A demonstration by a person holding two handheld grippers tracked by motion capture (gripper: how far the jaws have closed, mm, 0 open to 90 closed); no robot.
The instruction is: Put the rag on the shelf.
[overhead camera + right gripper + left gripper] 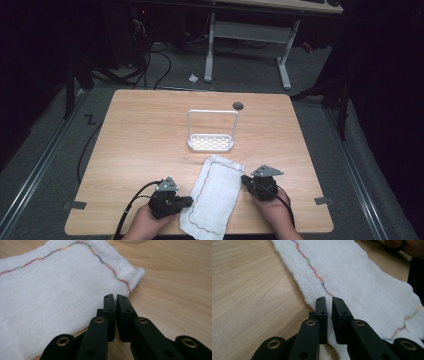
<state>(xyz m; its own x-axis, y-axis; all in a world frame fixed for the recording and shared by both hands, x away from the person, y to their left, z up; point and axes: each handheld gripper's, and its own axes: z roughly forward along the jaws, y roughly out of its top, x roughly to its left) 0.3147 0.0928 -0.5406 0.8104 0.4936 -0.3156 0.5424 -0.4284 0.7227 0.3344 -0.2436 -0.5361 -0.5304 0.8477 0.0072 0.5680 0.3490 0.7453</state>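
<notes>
Black jaws of the left gripper (pixel 327 301) are being pressed nearly together on the cloth's (pixel 214 195) long edge, at nine o'clock of it; those of the right gripper (pixel 116 298) are being closed on the opposite edge, at three o'clock. White, with coloured stitching, the cloth is lying flat near the table's (pixel 140 130) front edge — both pinches are judged taken, while lifting or folding is judged not yet begun. At twelve o'clock, just beyond it, the white rack (pixel 211 142) is standing empty — nothing is being held in it.
</notes>
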